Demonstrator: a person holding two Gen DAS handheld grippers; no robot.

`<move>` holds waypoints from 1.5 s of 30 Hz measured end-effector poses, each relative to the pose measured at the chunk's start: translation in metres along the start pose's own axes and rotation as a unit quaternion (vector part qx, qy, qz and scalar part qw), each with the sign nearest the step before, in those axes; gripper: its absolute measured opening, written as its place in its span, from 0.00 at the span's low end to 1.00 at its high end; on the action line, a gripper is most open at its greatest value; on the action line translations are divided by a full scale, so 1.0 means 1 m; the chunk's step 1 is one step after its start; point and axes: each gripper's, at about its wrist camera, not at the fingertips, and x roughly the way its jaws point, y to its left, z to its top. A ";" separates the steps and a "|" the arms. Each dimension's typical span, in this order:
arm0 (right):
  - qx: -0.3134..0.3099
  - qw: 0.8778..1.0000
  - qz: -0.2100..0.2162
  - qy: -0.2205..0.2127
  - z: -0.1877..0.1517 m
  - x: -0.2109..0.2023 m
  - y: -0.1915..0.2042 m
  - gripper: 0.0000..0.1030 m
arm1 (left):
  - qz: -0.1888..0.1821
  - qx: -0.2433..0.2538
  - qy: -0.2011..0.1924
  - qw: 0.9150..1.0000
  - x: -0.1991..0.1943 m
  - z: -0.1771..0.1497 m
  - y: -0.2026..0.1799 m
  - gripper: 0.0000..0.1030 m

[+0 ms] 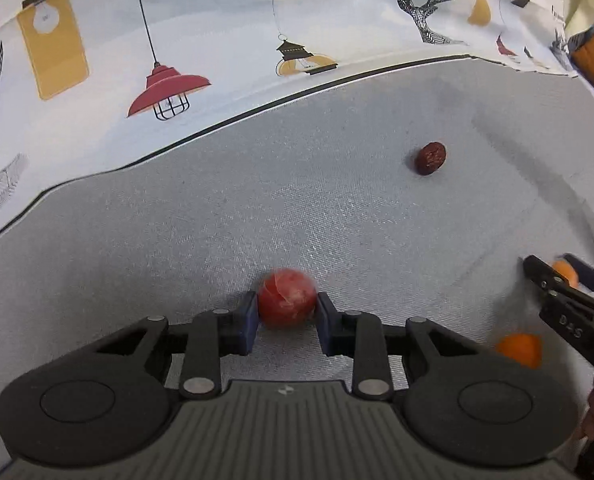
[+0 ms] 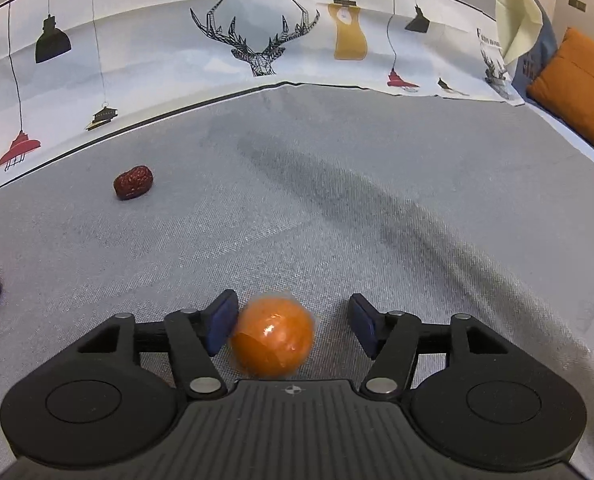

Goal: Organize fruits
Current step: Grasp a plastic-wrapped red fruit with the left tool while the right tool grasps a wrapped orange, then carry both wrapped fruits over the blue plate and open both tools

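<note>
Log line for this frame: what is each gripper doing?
left gripper: shut on red fruit | right gripper: open around orange fruit | dried date: loose on grey cloth

"FASHION HOME" is printed on the patterned cloth (image 2: 257, 32) above the deer head (image 2: 257, 46); "DAS" marks the right tongs (image 1: 569, 300).

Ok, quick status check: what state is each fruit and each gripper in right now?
Left gripper: shut on the red fruit.
Red fruit: clamped between both pads, low over the grey cloth.
Right gripper: open, around the orange fruit.
Orange fruit: touching the left pad, gap to the right pad, not yet gripped.
Dried red date: lying free on the cloth, untouched.
</note>
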 end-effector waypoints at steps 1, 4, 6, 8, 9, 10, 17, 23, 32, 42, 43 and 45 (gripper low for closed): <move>-0.006 1.000 0.009 -0.006 0.000 -0.002 0.002 0.37 | 0.000 -0.002 -0.005 1.000 -0.003 -0.002 0.001 0.32; -0.016 1.000 -0.009 -0.012 0.003 -0.012 0.011 0.37 | 0.012 0.004 -0.022 1.000 -0.021 -0.009 0.001 0.32; 0.003 1.000 -0.002 -0.024 0.006 -0.029 0.009 0.37 | 0.005 -0.007 -0.031 0.999 -0.043 -0.017 0.004 0.32; 0.012 0.999 0.003 -0.044 0.009 -0.053 0.009 0.37 | 0.002 -0.014 -0.046 0.999 -0.074 -0.028 0.006 0.32; 0.019 0.998 0.013 -0.061 0.010 -0.073 0.009 0.37 | 0.004 -0.015 -0.054 0.998 -0.094 -0.038 0.007 0.32; 0.026 0.997 0.021 -0.072 0.010 -0.089 0.007 0.37 | 0.005 -0.015 -0.063 0.998 -0.112 -0.047 0.008 0.32; 0.024 0.987 0.088 -0.129 -0.017 -0.226 0.019 0.37 | 0.024 -0.046 -0.077 0.996 -0.227 -0.140 0.023 0.32; -0.013 0.978 0.178 -0.112 -0.058 -0.326 0.048 0.37 | 0.039 -0.082 -0.083 0.992 -0.299 -0.211 0.042 0.32; -0.087 0.961 0.224 -0.134 -0.117 -0.435 0.072 0.37 | 0.059 -0.105 -0.086 0.989 -0.357 -0.300 0.058 0.32; -0.152 0.949 0.239 -0.140 -0.146 -0.471 0.105 0.37 | 0.096 -0.161 -0.095 0.978 -0.389 -0.354 0.092 0.32; -0.159 0.947 0.242 -0.140 -0.148 -0.472 0.108 0.37 | 0.099 -0.167 -0.096 0.976 -0.392 -0.357 0.095 0.32; -0.169 0.945 0.245 -0.139 -0.150 -0.474 0.115 0.37 | 0.107 -0.179 -0.100 0.973 -0.397 -0.362 0.102 0.32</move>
